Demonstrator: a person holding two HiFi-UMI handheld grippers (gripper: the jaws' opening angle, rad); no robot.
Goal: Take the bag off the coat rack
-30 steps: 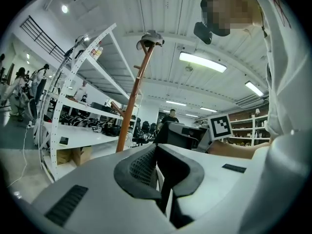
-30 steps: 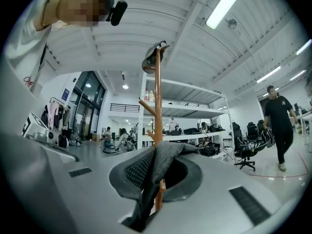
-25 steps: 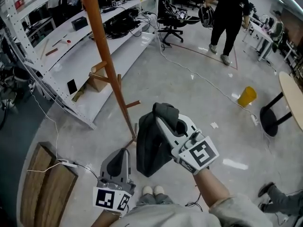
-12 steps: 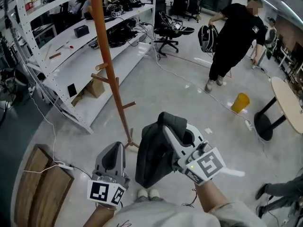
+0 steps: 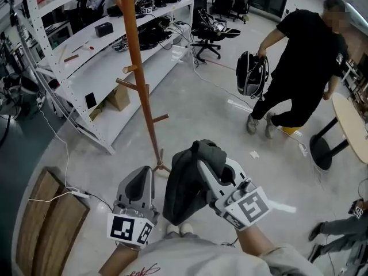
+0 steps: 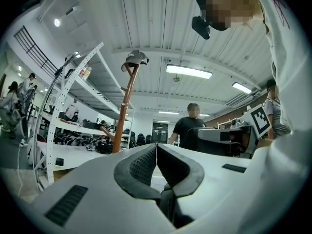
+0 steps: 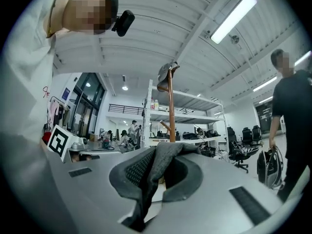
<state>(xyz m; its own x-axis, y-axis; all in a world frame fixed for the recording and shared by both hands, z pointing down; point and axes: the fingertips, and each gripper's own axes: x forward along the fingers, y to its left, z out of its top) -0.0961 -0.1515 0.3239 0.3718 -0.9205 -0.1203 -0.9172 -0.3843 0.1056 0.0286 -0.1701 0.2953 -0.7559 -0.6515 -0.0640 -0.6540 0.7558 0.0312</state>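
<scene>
The bag [image 5: 183, 184] is off the coat rack [image 5: 138, 68]. It hangs from the right tongs [image 7: 157, 156] close in front of the person, above the floor and to the near right of the rack's foot, touching no peg. It is soft, dark grey cloth, slack and folded on itself, and seems to hold little. In the right gripper view a fold of it is clenched between the black, dimpled pads and drapes over the tips. The left tongs [image 5: 145, 174] hover just left of the bag, clamped together on nothing; their pads meet at the tip, and smooth pale plastic shells lie behind them.

The rack is a round, orange-brown wooden pole with short slanted pegs, and a cap [image 6: 135, 58] sits on top of it. Far left stands white metal shelving [image 5: 86, 53] loaded with dark gear. A thin cable [image 5: 57, 148] trails over the glossy, pale floor.

The chief risk is the grip. Only a thin pinch of limp cloth is held, and a jerk or swing could let it slide out and drop the bag. A swing back towards the pole could also snag a peg or rock the slender rack. At far right, a person in black carrying a backpack [image 5: 252, 73] is walking through, so a wide sweep that way could bump them.
</scene>
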